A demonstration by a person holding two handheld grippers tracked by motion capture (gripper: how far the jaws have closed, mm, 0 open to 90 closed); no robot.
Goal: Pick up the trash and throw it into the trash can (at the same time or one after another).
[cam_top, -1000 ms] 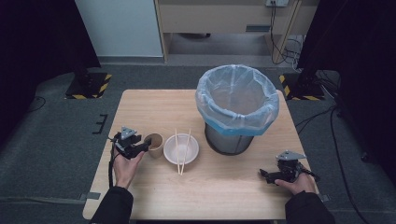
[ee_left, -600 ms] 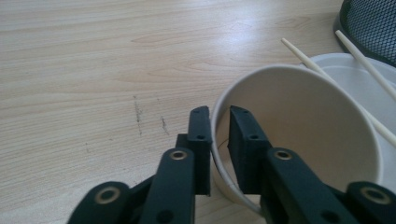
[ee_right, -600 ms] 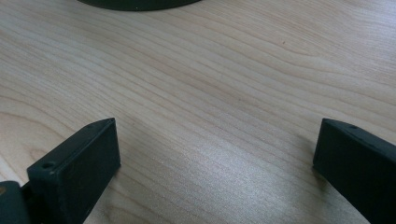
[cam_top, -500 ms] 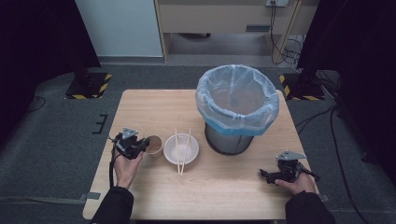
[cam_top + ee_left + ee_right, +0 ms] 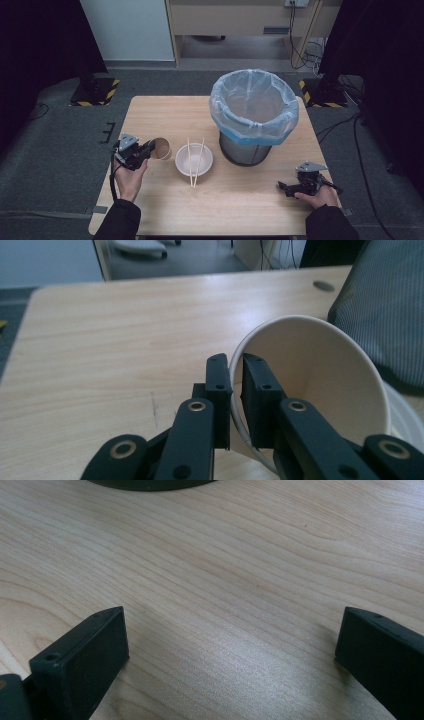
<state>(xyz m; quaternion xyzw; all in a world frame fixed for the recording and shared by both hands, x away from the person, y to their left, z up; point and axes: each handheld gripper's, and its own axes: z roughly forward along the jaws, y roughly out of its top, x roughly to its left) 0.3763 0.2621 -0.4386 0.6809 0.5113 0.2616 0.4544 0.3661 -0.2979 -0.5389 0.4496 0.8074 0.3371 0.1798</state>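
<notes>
A brown paper cup [image 5: 161,148] with a white inside [image 5: 320,375] hangs tipped just above the table's left side. My left gripper [image 5: 150,148] is shut on its rim, one jaw inside the cup and one outside, as the left gripper view [image 5: 236,362] shows. A white bowl [image 5: 181,155] lies right of the cup with a pair of chopsticks [image 5: 195,160] across it. My right gripper [image 5: 286,187] rests near the front right of the table, open [image 5: 230,645], with bare wood between its jaws.
A tall bin [image 5: 254,115] lined with a clear and blue bag stands at the back right of the wooden table [image 5: 165,112]. The bin [image 5: 385,305] and the bowl's edge [image 5: 405,410] lie close beyond the cup.
My left hand has risen a little with the cup, which stood upright on the table before and is now tipped and off the wood. The right hand has kept still.
</notes>
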